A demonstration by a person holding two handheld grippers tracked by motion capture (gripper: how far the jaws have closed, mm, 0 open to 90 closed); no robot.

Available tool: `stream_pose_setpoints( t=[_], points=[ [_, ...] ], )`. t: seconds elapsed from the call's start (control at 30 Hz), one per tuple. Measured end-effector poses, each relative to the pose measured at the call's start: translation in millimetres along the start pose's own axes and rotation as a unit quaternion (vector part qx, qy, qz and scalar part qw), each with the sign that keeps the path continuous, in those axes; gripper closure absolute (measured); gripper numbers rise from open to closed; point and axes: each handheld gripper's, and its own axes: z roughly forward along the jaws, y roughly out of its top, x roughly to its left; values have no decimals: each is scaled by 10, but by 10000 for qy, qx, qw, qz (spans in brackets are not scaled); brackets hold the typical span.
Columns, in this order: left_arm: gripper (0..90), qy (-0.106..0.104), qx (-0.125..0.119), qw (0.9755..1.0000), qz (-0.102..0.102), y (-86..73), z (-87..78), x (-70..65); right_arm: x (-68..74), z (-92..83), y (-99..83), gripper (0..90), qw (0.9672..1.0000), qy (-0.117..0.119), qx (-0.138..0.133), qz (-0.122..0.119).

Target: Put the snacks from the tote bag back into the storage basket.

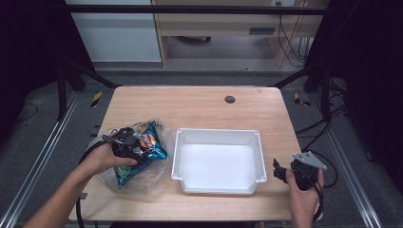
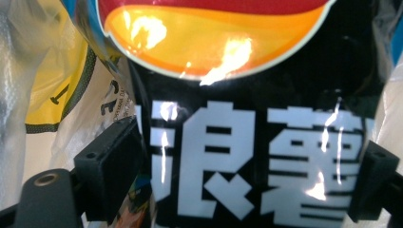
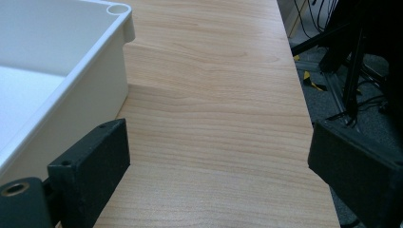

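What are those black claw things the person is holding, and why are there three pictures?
A person holds a pinching tool in each hand. One picture looks down from above the wooden table. The other two come from small cameras riding on each tool, so you see its two black jaws. On the table sit an empty white bin and a clear plastic bag of snack packets. The left gripper reaches into that bag, its jaws on either side of a shiny black snack packet; whether they squeeze it yet is unclear. The right gripper waits open beside the bin, holding nothing.

Fingers (image 2: 111, 164) flank black snack packet (image 2: 256, 156), perhaps touching.
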Motion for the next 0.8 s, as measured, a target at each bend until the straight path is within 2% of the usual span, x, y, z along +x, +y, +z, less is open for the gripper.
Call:
stream_pose_setpoints(
  t=[0.23, 0.47, 0.6, 0.8],
  points=[
    [210, 35, -18, 10000, -75, -12, 21, 11, 0, 3, -1, 71, 10000, 5, 5, -10],
    [326, 96, -117, 9998, -155, -15, 9, 1, 5, 6, -2, 71, 10000, 38, 12, -6],
    [371, 169, -135, 9997, -144, -22, -71, -8, -13, 6, -11, 71, 10000, -19, 9, -2],
    [423, 250, -246, 9993, -132, -52, -221, -55, 0, 15, -14, 71, 10000, 46, 29, 14]
  ],
)
